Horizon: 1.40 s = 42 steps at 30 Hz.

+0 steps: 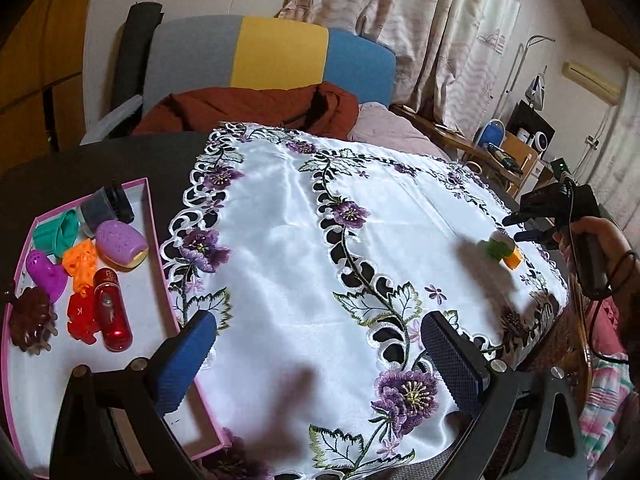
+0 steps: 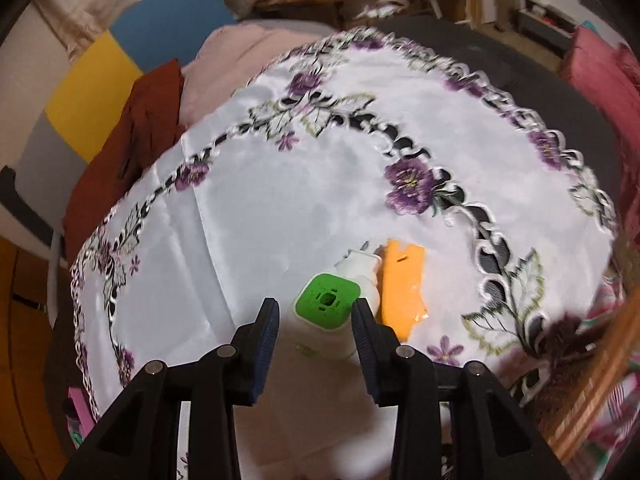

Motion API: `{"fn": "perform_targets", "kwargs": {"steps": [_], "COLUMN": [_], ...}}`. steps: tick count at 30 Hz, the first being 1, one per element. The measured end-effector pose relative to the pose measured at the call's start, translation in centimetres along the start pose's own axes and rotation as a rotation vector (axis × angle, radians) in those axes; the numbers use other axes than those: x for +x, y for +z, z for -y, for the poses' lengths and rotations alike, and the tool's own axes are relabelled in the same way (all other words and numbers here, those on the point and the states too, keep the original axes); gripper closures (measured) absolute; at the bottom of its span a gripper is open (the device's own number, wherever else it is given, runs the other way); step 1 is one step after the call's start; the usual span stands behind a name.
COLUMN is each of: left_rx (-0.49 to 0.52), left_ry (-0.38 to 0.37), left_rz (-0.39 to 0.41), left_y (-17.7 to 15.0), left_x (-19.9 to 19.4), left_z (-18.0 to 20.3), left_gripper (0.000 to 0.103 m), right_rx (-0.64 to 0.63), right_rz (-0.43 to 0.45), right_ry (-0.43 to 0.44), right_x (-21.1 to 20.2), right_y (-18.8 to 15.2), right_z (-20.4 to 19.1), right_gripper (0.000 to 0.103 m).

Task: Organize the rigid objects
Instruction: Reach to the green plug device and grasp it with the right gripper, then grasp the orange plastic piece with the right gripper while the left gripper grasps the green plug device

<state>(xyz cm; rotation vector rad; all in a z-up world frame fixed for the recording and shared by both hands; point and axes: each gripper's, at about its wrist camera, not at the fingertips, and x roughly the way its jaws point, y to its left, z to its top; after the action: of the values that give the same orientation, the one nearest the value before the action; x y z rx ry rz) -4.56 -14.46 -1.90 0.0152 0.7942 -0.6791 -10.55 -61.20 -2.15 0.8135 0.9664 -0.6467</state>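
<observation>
Now white-and-green plug-in device (image 2: 332, 304) lies between slightly parted right tool (image 2: 316, 320) pads, unpinched; green end faces camera, long axis running away.

1. The red toy (image 1: 81, 314) in the pink tray (image 1: 158, 240) bears a raised letter "K", seen sideways.
2. The red bottle (image 1: 113, 314) beside it carries gold lettering near its top, too small and blurred to read.

White gadget with green square cap (image 2: 326, 304) lying on the embroidered cloth, touching an orange flat piece (image 2: 401, 284) beside it; pink tray (image 1: 150, 216) at counter's left edge holds red tube (image 1: 113, 312), purple egg-shaped case (image 1: 121, 244), orange toy (image 1: 82, 266), teal piece (image 1: 56, 234)
</observation>
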Motion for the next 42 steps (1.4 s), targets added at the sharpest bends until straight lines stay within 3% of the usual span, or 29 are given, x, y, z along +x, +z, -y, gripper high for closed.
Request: {"fn": "perform_targets", "kwargs": {"steps": [14, 20, 24, 28, 32, 34, 37, 39, 42], "left_rx": [-0.054, -0.079, -0.076, -0.081, -0.076, -0.081, -0.099, -0.106, -0.109], "left_ry": [0.013, 0.006, 0.005, 0.003, 0.002, 0.001, -0.008, -0.015, -0.028], "left_rz": [-0.006, -0.01, -0.01, -0.007, -0.003, -0.001, 0.001, -0.005, -0.017], "left_y": [-0.5, -0.7, -0.7, -0.6, -0.5, -0.5, -0.5, -0.5, -0.6], "left_x": [-0.3, -0.2, -0.3, -0.3, -0.5, -0.5, -0.4, -0.2, 0.1], "left_z": [-1.5, -2.0, -1.8, -1.7, -1.6, -1.8, -2.0, -2.0, -1.9], "left_gripper": [0.0, 0.0, 0.0, 0.0, 0.0, 0.0, 0.0, 0.0, 0.0], "right_rx": [-0.139, -0.139, -0.173, -0.258, -0.301, -0.299, -0.256, -0.179, -0.086], "right_rz": [-0.067, -0.094, -0.132, -0.214, -0.188, -0.102, 0.016, 0.025, -0.028], "right_ry": [-0.205, -0.183, -0.06, 0.123, 0.223, 0.135, -0.095, -0.184, -0.214], "right_x": [3.1, 3.5, 4.0, 4.6, 3.1, 1.5, -0.2, -0.5, 0.2], "right_y": [1.9, 1.9, 0.9, -1.7, -2.9, -2.1, -0.3, 1.1, 1.9], "right_z": [-1.5, -1.1, -3.5, -8.1, -10.4, -9.7, -6.8, -3.8, -0.4], "right_gripper": [0.061, 0.055, 0.055, 0.055, 0.055, 0.055, 0.055, 0.055, 0.055]}}
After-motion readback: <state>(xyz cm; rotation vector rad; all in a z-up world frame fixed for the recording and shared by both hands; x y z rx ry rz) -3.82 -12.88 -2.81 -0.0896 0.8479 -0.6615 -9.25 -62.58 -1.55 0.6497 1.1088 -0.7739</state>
